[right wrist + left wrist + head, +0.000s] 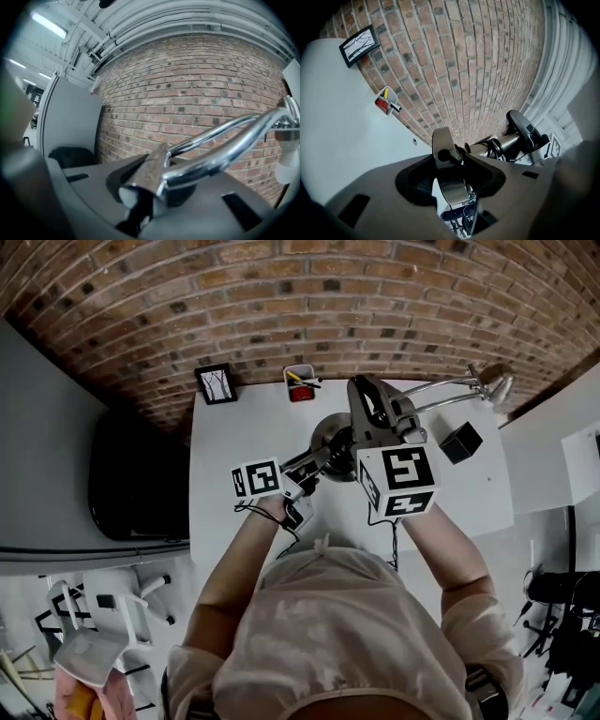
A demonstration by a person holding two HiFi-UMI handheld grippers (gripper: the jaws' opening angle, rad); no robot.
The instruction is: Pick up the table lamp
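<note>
The table lamp (445, 390) was over the white table (225, 512), toward its far half, and both grippers were on it. Its round base (330, 435) sat above the middle of the table. Its paired chrome rods ran from there out past the table's right far corner, ending in the shade (494, 382), so the long axis lay roughly across the table, from the middle to the right. The right gripper (367, 395) was nipped almost fully together on those thin rods. In its own view the rods (225, 140) left the closed jaws of the right gripper (154, 187) and swept up to the right toward the shade (287, 154). The left gripper (323, 454) stood wide, its jaws set on either side of a broad chrome bracket (449, 157) low on the lamp near the base, and it appeared to be gripping that part. So the left hand had the heavy end over the middle of the table and the right hand had the arm. The shade reached well beyond the right gripper with nothing under it. Whether the base was clear of the table could not be read for certain, though it looked raised. Any further lift would likely depend on keeping the two ends level along that axis, or the shade end might dip. A small picture frame (217, 382) and a pen cup (300, 383) stood at the table's far edge.
</note>
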